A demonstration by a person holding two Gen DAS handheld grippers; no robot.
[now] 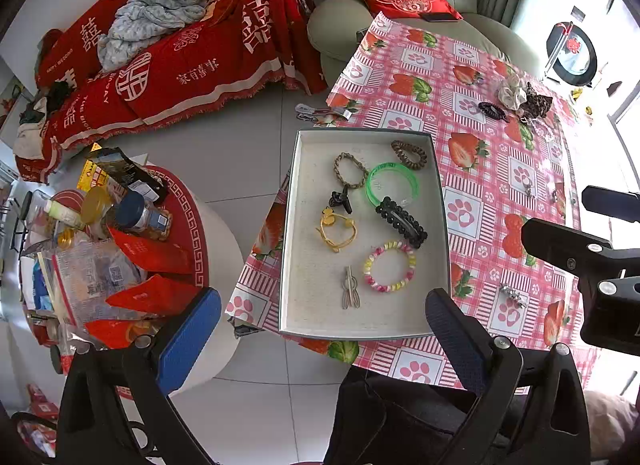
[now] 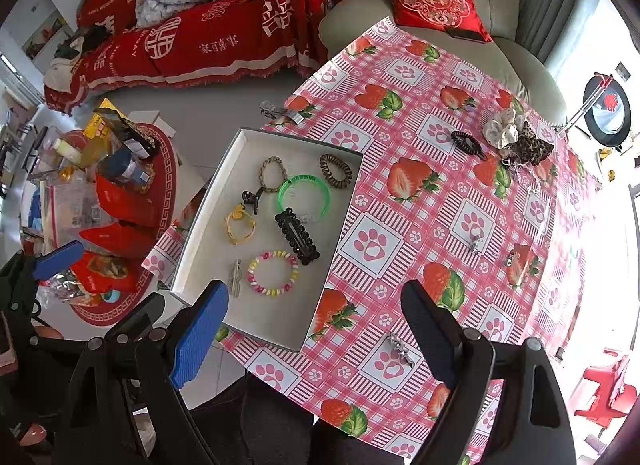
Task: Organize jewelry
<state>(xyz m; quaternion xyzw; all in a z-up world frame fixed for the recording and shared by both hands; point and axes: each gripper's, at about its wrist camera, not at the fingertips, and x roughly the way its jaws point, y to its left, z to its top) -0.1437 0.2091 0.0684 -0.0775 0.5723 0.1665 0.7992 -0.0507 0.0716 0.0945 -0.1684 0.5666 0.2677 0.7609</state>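
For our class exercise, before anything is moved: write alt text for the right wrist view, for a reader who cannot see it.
A shallow white tray on a strawberry-print tablecloth holds bracelets, hair ties and clips, including a green bangle and a black hair clip. The open right gripper hovers above, holding nothing. More scrunchies and clips lie loose on the cloth.

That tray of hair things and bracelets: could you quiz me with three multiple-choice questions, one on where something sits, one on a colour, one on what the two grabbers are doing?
1. Where does the tray rest?
A. sofa
B. tablecloth's edge
C. floor

2. What colour is the plastic bangle?
A. green
B. red
C. white

3. How are the left gripper and right gripper?
A. both clamped on clips
B. one holding a bracelet
C. both open, empty

Answers:
B, it lies on the strawberry tablecloth.
A, a translucent green ring.
C, nothing sits between their spread fingers.
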